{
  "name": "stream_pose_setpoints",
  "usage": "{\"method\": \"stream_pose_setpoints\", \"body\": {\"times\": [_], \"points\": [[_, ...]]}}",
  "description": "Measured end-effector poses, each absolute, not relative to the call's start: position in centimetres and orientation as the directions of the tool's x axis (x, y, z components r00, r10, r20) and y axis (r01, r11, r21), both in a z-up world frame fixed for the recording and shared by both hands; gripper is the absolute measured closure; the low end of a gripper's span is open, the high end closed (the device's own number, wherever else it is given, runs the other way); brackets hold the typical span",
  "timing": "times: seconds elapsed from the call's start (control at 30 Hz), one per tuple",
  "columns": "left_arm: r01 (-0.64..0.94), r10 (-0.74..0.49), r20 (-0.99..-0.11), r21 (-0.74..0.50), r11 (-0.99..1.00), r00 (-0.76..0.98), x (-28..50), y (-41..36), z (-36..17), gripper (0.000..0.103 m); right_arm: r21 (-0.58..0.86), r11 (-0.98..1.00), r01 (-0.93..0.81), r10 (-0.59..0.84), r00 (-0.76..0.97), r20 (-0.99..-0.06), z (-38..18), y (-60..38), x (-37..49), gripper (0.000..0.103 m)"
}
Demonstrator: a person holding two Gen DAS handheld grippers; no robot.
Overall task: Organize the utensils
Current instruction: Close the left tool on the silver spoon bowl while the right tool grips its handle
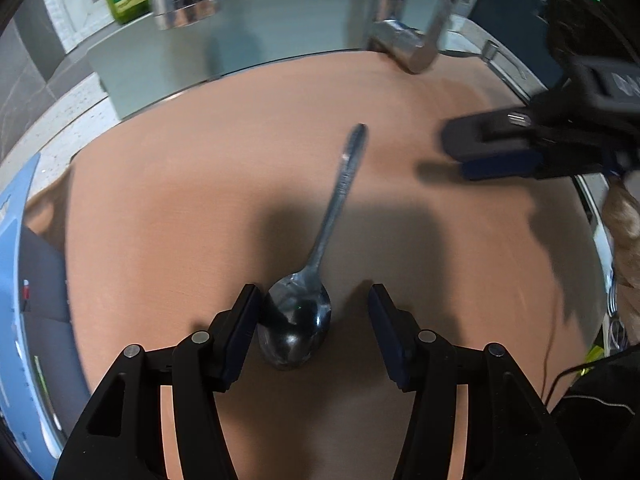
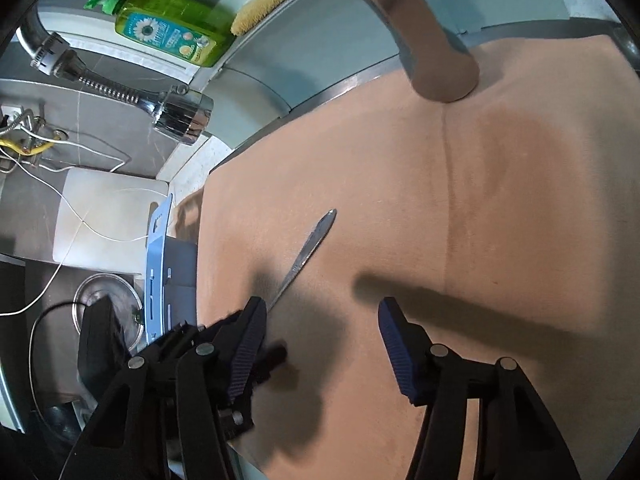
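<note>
**Spoon not yet lifted; organising at an early stage**

We find a single metal spoon (image 1: 320,248) lying flat on the orange-brown mat (image 1: 180,208) that covers the worktop, its bowl towards the left wrist camera and its handle running away towards the tap (image 1: 404,46). We see no other utensil and no tray or holder for utensils in either view, so where the spoon is meant to go cannot be told from here.

The left gripper (image 1: 314,316) stands over the spoon's bowl with its jaws apart. One pad is just beside the bowl's edge, possibly touching it; the other pad is clear of it. Nothing is grasped. The right gripper (image 2: 322,340) hangs above the mat near the handle, also with jaws apart and holding nothing; the handle passes beside its left pad, not between the two.

In our judgement the pick-up is only now being lined up: the spoon has not been raised and no placing has begun. Grasping, carrying and setting down all remain to be done.
</note>
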State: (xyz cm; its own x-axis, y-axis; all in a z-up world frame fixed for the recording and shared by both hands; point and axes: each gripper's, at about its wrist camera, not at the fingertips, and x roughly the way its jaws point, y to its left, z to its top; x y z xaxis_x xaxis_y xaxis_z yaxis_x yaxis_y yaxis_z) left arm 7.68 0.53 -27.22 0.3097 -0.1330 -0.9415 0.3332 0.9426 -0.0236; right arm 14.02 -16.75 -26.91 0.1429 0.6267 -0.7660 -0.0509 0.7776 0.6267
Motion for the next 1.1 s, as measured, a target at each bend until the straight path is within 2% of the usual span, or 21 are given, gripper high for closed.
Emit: {"method": "stream_pose_setpoints", "body": {"times": [0.13,0.23,0.43,0.53,0.6,0.63,1.1], "points": [[0.368,-0.169,-0.938,-0.049,0.928,0.302,6.9,-1.3,-27.3,0.049,0.633,0.773,-0.036,0.632,0.119,-0.766,-27.6,-16.1,14.4,0.053],[0.409,-0.142,-0.939,-0.001,0.912,0.315,6.3,-2.8,-27.5,0.049,0.618,0.785,-0.035,0.618,0.117,-0.778,-28.0,-15.7,14.7,0.053],[0.395,-0.147,-0.938,-0.012,0.918,0.314,7.0,-2.4,-27.4,0.049,0.611,0.791,-0.033,0.61,0.12,-0.783,-28.2,-15.6,15.0,0.054],[0.408,-0.147,-0.938,-0.007,0.913,0.313,7.0,-2.3,-27.3,0.057,0.61,0.792,-0.032,0.609,0.121,-0.784,-28.1,-15.7,15.0,0.054],[0.401,-0.155,-0.938,-0.019,0.916,0.309,7.0,-2.0,-27.1,0.069,0.613,0.79,-0.03,0.611,0.123,-0.782,-28.2,-15.8,14.9,0.054],[0.392,-0.163,-0.938,-0.032,0.919,0.306,7.0,-1.7,-27.0,0.071,0.614,0.789,-0.027,0.612,0.124,-0.781,-28.2,-15.8,14.9,0.054],[0.28,-0.199,-0.923,-0.106,0.954,0.329,6.0,1.9,-25.9,0.071,0.601,0.798,-0.039,0.601,0.125,-0.79,-28.0,-15.5,14.7,0.054]]}}
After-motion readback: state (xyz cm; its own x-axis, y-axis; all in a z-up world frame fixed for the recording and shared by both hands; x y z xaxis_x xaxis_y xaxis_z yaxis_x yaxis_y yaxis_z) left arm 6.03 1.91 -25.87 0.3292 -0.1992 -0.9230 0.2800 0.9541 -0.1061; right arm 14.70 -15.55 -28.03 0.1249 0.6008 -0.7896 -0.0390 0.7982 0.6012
